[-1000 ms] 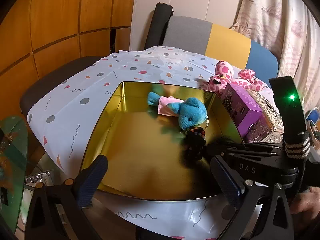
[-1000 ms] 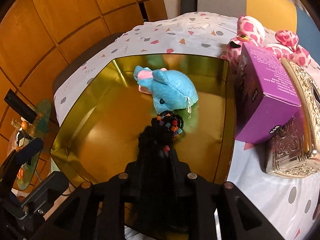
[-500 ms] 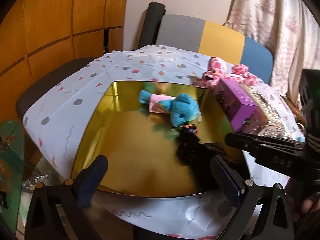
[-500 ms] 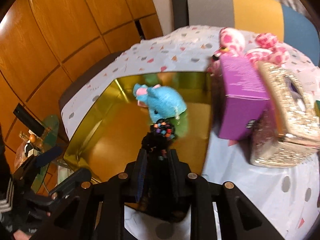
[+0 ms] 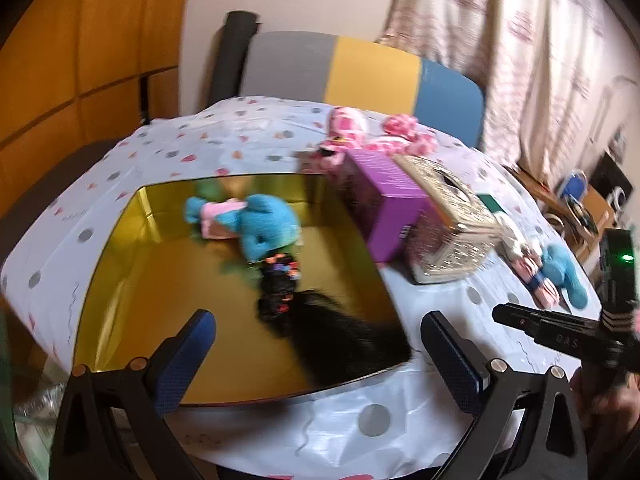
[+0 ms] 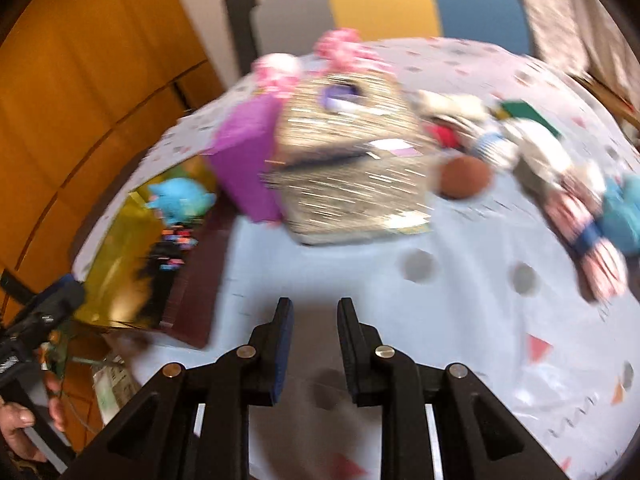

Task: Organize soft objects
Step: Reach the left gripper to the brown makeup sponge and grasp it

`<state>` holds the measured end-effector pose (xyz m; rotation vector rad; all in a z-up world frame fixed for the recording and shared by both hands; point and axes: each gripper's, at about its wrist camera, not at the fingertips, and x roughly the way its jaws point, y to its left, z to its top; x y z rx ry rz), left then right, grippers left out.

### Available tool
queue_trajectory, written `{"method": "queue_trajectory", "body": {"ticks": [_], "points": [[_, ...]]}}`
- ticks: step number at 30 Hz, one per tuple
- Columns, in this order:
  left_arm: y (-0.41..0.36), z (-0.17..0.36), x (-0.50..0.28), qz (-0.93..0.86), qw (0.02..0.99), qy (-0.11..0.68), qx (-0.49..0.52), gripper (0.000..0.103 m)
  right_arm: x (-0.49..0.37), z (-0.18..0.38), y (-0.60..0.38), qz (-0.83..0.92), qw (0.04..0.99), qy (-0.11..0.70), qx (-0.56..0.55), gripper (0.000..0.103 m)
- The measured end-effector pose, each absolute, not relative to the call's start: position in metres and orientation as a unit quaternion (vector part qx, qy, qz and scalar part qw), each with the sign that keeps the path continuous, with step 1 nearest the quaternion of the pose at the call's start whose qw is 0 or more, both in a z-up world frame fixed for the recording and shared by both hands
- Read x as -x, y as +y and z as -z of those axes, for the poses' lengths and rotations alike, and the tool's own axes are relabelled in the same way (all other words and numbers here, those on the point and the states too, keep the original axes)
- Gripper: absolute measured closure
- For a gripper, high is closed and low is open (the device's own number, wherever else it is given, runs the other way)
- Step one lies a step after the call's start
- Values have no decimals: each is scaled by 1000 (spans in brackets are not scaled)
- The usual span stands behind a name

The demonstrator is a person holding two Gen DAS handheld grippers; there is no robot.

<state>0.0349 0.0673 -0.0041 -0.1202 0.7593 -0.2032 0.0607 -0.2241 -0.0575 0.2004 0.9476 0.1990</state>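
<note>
My right gripper [image 6: 311, 340] hangs over bare tablecloth [image 6: 440, 320], its jaws narrowly parted with nothing between them. My left gripper [image 5: 320, 354] stands wide and empty at the near rim of the gold tin [image 5: 120, 276]. Inside the tin: the blue plush [image 5: 266, 226] against the far wall and, just nearer, the black beaded hairpiece [image 5: 304, 316], its strands trailing toward the near right corner — two soft things already stowed.

Outside the tin, on the right of the table: a doll in striped clothing with blue plush parts [image 6: 592, 220], a brown ball [image 6: 464, 178] and, blurred, a red-and-white toy [image 6: 452, 128]; a pink spotted plush [image 5: 352, 138] lies behind the purple box [image 5: 384, 204] and the glittery box [image 5: 448, 224].

The step in hand, as I judge it, is reaching for the next soft thing. To do it well I should widen the jaws before descending, come down over the bulk of the toy — not a limb — and close on its middle, keeping clear of the boxes. The right view is smeared, so fine placement is uncertain.
</note>
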Motion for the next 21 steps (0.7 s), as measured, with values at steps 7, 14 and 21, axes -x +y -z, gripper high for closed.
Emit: {"method": "queue_trajectory", "body": {"ticks": [7,14,21], "points": [[18,0,-34,162,914,371,15,0,-56,73,-297,-31,876,462,-138,81],[-32,2,-26,231,900,368,-35,0,-80,72,-337,-29,874,451,-179,81],[-65,10,-27,281,882,371,-68,0,-134,58,-348,-70,878,446,-158,81]]}}
